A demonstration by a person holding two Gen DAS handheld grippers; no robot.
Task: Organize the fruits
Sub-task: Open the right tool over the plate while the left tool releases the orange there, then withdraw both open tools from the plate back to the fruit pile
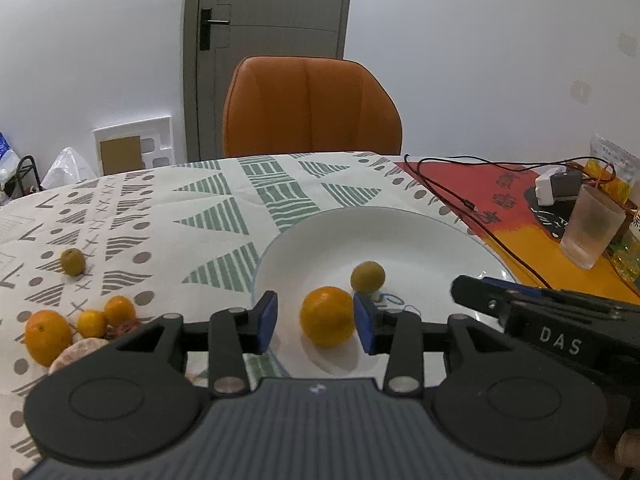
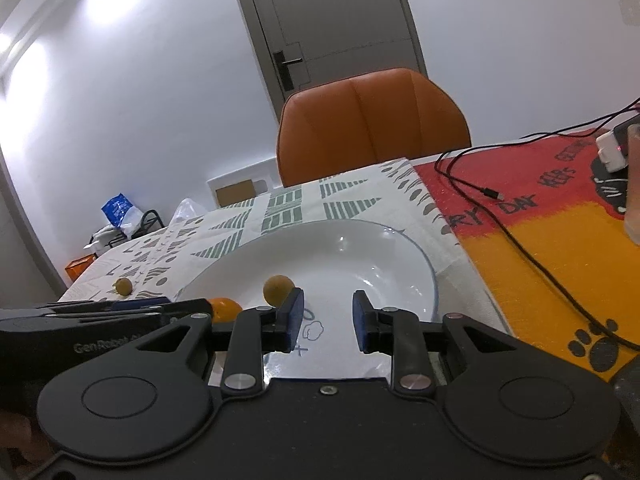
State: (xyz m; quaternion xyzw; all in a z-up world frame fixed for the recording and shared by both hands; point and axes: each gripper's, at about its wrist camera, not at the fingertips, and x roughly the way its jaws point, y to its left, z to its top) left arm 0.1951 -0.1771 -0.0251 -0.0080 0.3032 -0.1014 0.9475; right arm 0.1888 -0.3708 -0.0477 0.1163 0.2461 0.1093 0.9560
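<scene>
Left gripper (image 1: 316, 322) open around an orange (image 1: 327, 316) on the plate (image 1: 420, 236); right gripper (image 2: 327, 322) open, empty, at the plate's 6 o'clock.

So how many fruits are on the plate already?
Two sit on the round white plate: a bright orange citrus and a small yellow-green fruit. The open left hand-held gripper brackets the orange without gripping it. Still left on the patterned tablecloth: the orange cluster and another greenish fruit.
</scene>
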